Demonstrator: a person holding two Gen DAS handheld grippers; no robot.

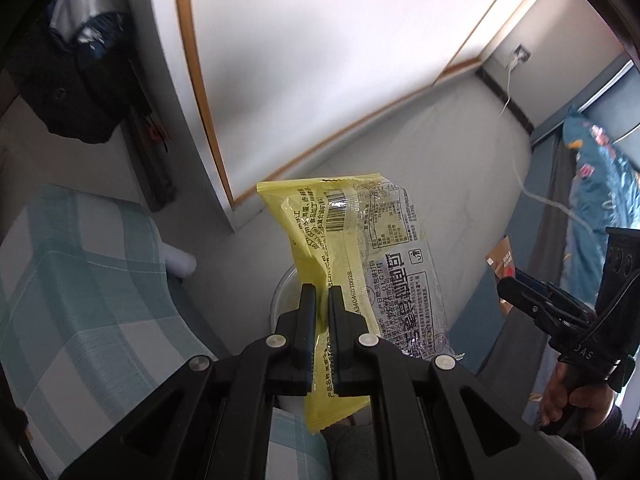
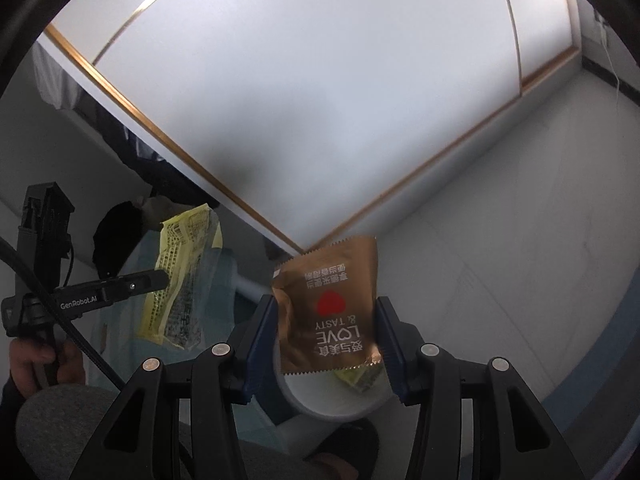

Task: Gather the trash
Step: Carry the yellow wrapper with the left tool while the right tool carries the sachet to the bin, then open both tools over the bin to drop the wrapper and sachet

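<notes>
1. Two wrappers are in my grip: my left gripper (image 1: 321, 292) is clenched on a yellow and clear wrapper (image 1: 352, 248), and my right gripper (image 2: 326, 312) grasps a brown packet (image 2: 328, 312) by its side edges.
2. Beneath both I see a round white bin (image 2: 340, 404) with a bit of yellowish trash (image 2: 356, 378) inside.
3. The pale floor (image 1: 440, 152) meets a white wardrobe (image 1: 320, 40) trimmed in gold.
4. A checked blue cloth (image 1: 80, 280) covers a low surface at left.
5. A bed with patterned blue bedding (image 1: 596, 184) lies at right.
6. A white cable (image 1: 508, 92) hangs from a wall socket.
</notes>
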